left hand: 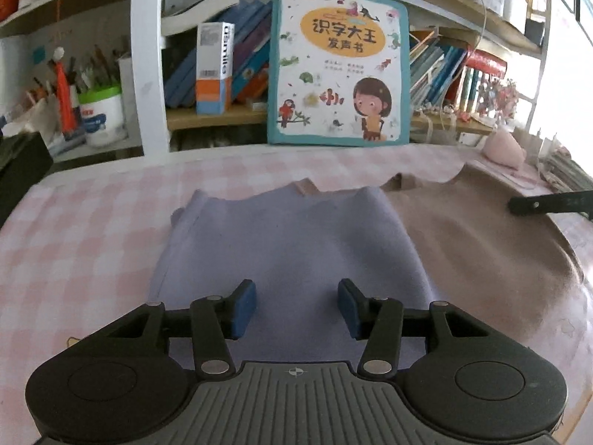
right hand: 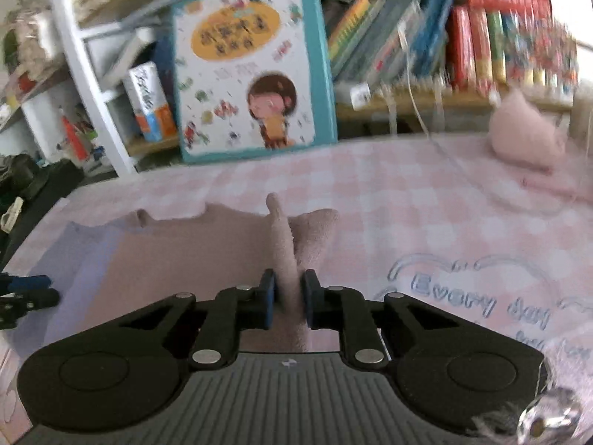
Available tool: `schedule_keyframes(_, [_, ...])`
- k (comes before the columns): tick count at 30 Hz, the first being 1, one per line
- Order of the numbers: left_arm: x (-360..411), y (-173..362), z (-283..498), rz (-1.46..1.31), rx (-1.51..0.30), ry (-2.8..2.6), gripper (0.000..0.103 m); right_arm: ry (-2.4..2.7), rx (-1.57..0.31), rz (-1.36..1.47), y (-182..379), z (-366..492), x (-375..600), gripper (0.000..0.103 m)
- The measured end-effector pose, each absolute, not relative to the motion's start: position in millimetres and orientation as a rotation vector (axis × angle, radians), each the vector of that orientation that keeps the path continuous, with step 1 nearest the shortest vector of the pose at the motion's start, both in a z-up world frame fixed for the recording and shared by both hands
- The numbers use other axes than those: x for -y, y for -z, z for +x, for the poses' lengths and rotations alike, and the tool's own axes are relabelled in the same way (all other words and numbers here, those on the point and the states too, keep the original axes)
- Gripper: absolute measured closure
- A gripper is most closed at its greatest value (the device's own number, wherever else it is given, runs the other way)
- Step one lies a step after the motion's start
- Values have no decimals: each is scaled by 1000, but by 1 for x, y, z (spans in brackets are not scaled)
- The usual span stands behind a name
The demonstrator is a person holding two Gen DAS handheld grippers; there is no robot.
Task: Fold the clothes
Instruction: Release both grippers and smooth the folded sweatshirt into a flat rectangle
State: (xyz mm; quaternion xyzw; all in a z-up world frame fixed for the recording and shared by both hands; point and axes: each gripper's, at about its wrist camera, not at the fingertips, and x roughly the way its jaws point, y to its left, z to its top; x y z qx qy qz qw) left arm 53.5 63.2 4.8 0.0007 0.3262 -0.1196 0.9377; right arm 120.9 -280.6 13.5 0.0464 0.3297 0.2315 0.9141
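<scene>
Pinched between the right gripper [right hand: 288, 298] pads, a soft brown garment [right hand: 207, 244] fold is lifted. Limp cloth is judged best gripped at edges. The left gripper [left hand: 297, 307] is held wide open, empty, above the lilac panel [left hand: 296, 237].

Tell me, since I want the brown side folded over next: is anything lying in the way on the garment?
Nothing visible does. The right gripper pinches the brown cloth; the folded lavender part is bare, with the open left gripper above its near end.

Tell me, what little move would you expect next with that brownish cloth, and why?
Probably the right gripper carries its pinched edge of the brownish cloth across toward the lavender part, which already lies folded flat over the other side. The jaws are shut on a raised ridge of fabric, while the left gripper is open and holds nothing.
</scene>
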Motion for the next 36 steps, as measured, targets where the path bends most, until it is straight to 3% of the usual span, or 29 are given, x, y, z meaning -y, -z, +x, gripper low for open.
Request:
schedule_keyframes(3, [-66, -4, 55, -14, -671, 246, 52, -449, -689, 99, -7, 125, 285, 89])
schedule_keyframes(6, [-67, -4, 55, -10, -669, 246, 52, -429, -698, 124, 3, 132, 291, 76])
schedule_keyframes(13, [-68, -7, 49, -15, -666, 236, 50, -387, -650, 51, -5, 124, 286, 74])
schedule_keyframes(19, [-71, -11, 40, -20, -663, 221, 39, -346, -564, -60, -17, 101, 280, 69])
schedule_keyframes(31, [-73, -30, -1, -45, -615, 208, 34, -528, -519, -112, -35, 32, 261, 47])
schedule_keyframes(36, [-69, -37, -19, -41, -606, 203, 26, -583, -542, -99, -30, 12, 253, 37])
